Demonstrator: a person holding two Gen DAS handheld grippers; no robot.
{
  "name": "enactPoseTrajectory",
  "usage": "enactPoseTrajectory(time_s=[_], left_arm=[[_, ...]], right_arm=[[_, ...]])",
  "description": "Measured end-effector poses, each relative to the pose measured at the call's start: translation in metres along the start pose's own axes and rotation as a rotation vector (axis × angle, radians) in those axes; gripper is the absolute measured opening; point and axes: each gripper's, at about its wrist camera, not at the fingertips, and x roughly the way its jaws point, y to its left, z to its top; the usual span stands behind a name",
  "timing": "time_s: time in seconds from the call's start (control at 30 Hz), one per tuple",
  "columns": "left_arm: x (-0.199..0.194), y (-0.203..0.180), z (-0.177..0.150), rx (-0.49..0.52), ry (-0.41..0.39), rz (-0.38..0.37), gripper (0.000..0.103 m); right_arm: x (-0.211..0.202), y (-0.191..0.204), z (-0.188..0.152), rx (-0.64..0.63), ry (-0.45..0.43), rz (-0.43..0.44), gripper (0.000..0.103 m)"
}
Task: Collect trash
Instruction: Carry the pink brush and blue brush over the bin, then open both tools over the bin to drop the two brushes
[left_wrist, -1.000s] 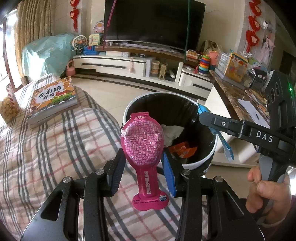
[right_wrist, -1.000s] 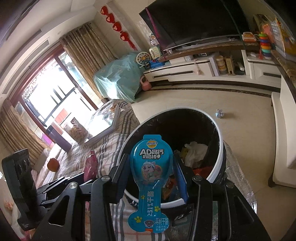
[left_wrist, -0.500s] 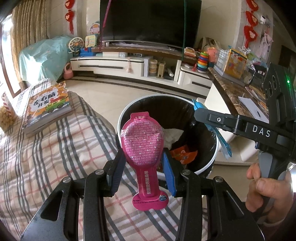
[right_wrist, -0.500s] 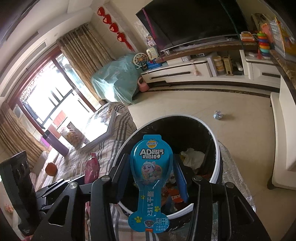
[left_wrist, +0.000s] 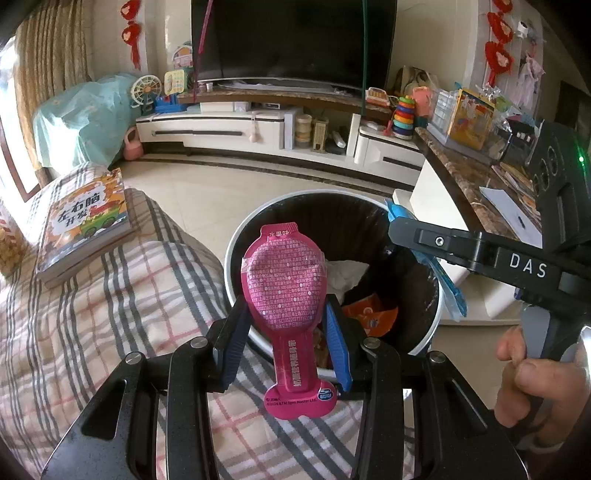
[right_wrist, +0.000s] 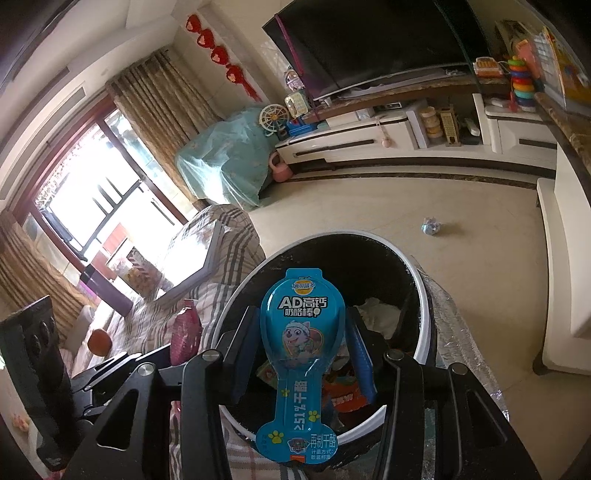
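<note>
The left gripper (left_wrist: 286, 334) is clamped on a pink lollipop-shaped snack wrapper (left_wrist: 284, 284), its blue pads pressing the wide round part from both sides while the narrow stem hangs down toward the camera. The right gripper (right_wrist: 303, 347) pinches a blue cheese-stick wrapper (right_wrist: 301, 332) of the same shape in the same way, printed side up. Both wrappers are held over the near rim of the round trash bin (left_wrist: 236, 258), white outside with a black liner, which stands on the tiled floor right against the edge of the sofa with the plaid cover (left_wrist: 92, 314). Inside the bin lie crumpled white paper (left_wrist: 345, 273) and an orange wrapper (left_wrist: 373, 314).

Seen from the left camera, the right gripper's black arm reaches in across the bin's right rim, with a hand (left_wrist: 532, 384) on its trigger; nothing lies between the pink wrapper and the bin's mouth. A children's book (left_wrist: 86, 225) rests on the sofa near its far edge. A small crumpled scrap (right_wrist: 431, 226) lies on the floor beyond the bin, well apart from it. A TV stand (left_wrist: 221, 129) with toys runs along the far wall under a large television (left_wrist: 295, 37).
</note>
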Motion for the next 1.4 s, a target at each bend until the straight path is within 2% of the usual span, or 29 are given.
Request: enactPoseTrajectory(time_s=[1.4], left_arm=[[0.020, -0.005, 0.018, 0.029, 0.027, 0.028, 0.039]], right_arm=[[0.010, -0.019, 0.015, 0.047, 0.023, -0.003, 0.047]])
